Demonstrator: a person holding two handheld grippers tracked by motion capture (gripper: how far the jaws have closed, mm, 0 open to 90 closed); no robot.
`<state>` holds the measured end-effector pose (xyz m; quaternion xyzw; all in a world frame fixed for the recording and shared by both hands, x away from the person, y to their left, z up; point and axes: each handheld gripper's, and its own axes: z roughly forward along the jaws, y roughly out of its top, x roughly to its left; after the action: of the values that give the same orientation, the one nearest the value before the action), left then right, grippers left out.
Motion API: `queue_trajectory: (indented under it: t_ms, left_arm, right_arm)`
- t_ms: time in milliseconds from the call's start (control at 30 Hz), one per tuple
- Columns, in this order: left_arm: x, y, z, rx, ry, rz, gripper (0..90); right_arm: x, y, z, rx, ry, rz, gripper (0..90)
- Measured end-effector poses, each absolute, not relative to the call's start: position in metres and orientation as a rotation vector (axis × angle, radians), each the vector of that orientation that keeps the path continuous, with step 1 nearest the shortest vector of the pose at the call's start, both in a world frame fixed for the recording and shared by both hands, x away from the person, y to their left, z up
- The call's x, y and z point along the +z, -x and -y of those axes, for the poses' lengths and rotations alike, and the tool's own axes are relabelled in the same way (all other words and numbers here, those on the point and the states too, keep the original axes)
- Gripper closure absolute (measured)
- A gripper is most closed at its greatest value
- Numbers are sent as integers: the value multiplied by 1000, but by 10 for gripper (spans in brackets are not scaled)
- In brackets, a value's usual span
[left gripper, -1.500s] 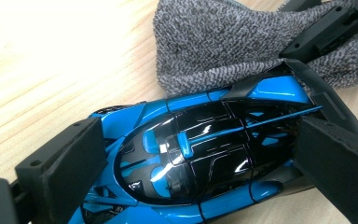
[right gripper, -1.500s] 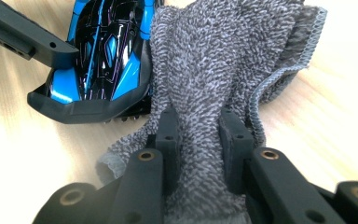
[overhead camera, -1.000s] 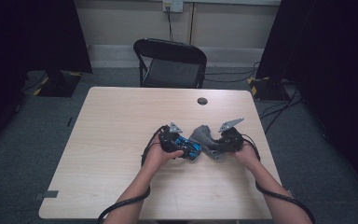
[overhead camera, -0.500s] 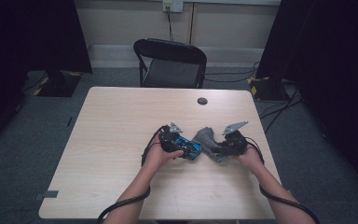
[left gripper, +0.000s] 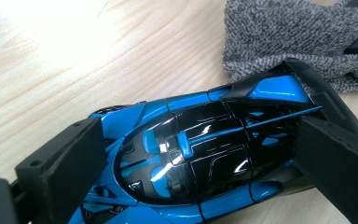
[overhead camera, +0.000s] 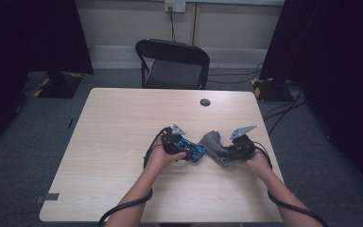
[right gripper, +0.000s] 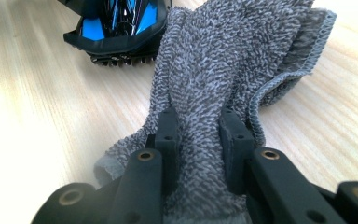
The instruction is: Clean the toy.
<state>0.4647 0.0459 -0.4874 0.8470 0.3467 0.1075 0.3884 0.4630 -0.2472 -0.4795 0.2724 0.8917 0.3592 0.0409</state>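
Left gripper [left gripper: 191,154] fingers clamp glossy blue-and-black toy car [left gripper: 200,154]; right gripper [right gripper: 198,135] fingers pinch grey terry cloth [right gripper: 228,60], at car's 3 o'clock, on pale wooden bench [overhead camera: 123,123]. No readable writing.

Both forearms over the table — left tool [overhead camera: 194,152] clamped, right tool [overhead camera: 223,150] pinched.

The toy car's [left gripper: 200,154] nose runs off the bottom edge of the left gripper view, and both jaws cover its flanks. In the right gripper view the grey cloth [right gripper: 223,84] hides the pads clamped on it. From the high view, the small dark disc [overhead camera: 205,102] at the table's [overhead camera: 123,123] far edge is too small to identify.
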Motion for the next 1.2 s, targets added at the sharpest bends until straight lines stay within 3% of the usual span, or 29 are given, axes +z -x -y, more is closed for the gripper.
queue_trajectory:
  t_ms: [1033, 1133, 1200]
  left_arm:
    - [-484, -466, -41, 259, -2181, -914, 17]
    - [-482, -466, -43, 266, -2184, -909, 31]
    - [-478, -465, -44, 262, -2170, -882, 100]
  right_arm:
    - [-467, -444, 278, 1133, -879, -2681, 727]
    - [-464, -444, 280, 1139, -886, -2675, 727]
    - [-462, -445, 281, 1137, -891, -2671, 727]
